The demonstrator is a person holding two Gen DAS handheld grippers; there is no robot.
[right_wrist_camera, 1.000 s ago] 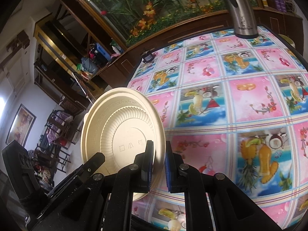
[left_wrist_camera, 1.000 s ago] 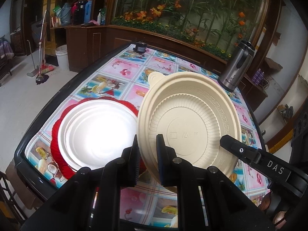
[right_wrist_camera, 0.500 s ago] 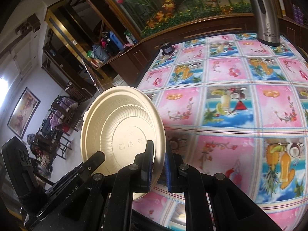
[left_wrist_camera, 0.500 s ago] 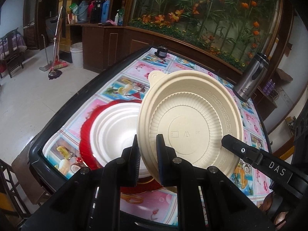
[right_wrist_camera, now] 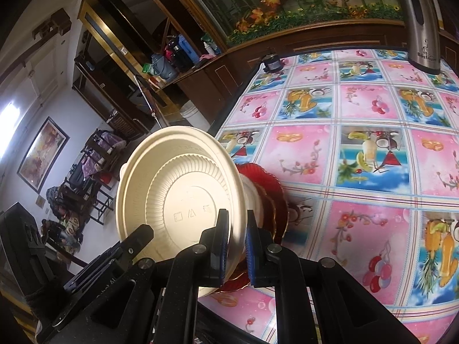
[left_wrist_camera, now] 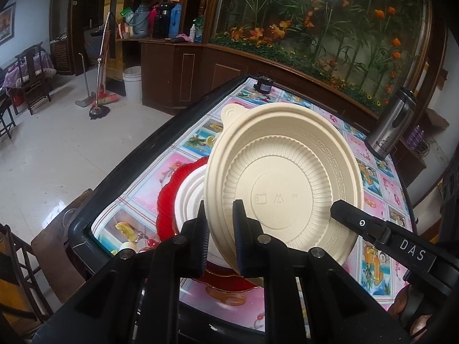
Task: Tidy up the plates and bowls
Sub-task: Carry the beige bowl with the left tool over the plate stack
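Both tools pinch one cream bowl (left_wrist_camera: pixel 284 183) by its rim: the left tool (left_wrist_camera: pixel 219 223) on its left edge, the right tool (right_wrist_camera: pixel 236 238) on its right. Held tilted, underside facing the cameras, it hangs above the white bowl (left_wrist_camera: pixel 188 197) on the red plate (left_wrist_camera: pixel 169 197) near the desk's (right_wrist_camera: pixel 344 114) left edge, probably for stacking.

The right gripper (right_wrist_camera: pixel 234 243) is pinching the cream bowl (right_wrist_camera: pixel 178 197) rim, just above the red plate (right_wrist_camera: pixel 272 200).

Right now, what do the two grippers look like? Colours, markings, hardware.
Both are matte black plastic with angular linkage arms and round silver pivot bolts. The left gripper has black fingers; in its view the right one's finger carries white "DAS" lettering. The right gripper has blue ribbed pads. No cables or sleeves show.
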